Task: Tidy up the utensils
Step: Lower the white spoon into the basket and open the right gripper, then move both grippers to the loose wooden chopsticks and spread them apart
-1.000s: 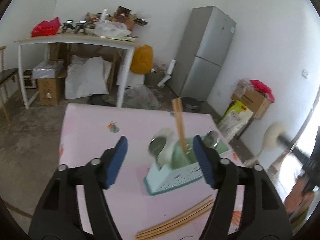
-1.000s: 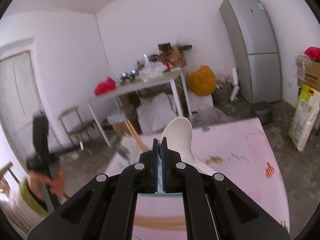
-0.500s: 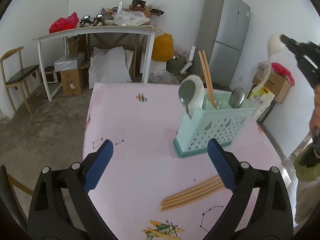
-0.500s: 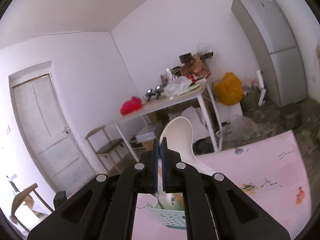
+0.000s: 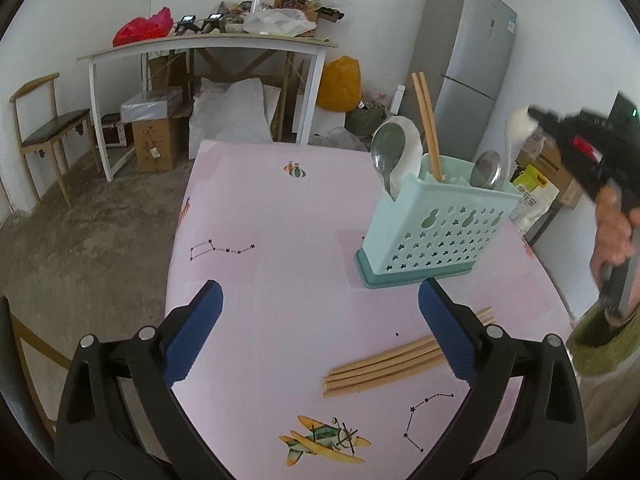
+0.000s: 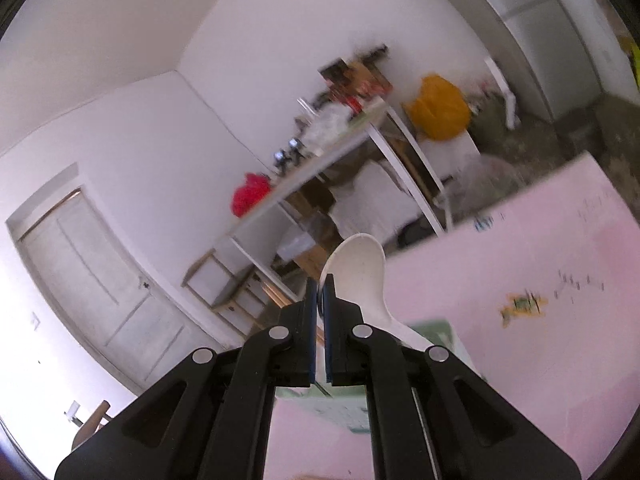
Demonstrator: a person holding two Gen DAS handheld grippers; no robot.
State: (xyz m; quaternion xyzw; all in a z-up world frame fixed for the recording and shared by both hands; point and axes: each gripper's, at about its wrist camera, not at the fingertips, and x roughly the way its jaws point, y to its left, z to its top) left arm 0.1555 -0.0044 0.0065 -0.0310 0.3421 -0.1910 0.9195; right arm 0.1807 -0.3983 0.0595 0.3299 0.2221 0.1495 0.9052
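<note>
A mint green utensil holder (image 5: 434, 230) stands on the pink table (image 5: 272, 264). It holds a metal spoon (image 5: 386, 154), a white spoon (image 5: 408, 156), a pair of wooden chopsticks (image 5: 427, 128) and another metal spoon (image 5: 486, 170). Several wooden chopsticks (image 5: 384, 368) lie loose in front of it. My left gripper (image 5: 320, 336) is open and empty above the table's near part. My right gripper (image 6: 319, 308) is shut on a white spoon (image 6: 360, 268), held tilted just above the holder (image 6: 432, 332); that spoon also shows in the left wrist view (image 5: 516, 130).
A cluttered white side table (image 5: 208, 46) stands behind the pink table, a grey fridge (image 5: 468, 64) at back right, a wooden chair (image 5: 48, 128) at left. Boxes and bags lie on the floor. A door (image 6: 96, 280) is at left in the right wrist view.
My right gripper has tilted and come down with the white spoon toward the holder's right side. My left gripper has stayed open and drawn back a little from the holder.
</note>
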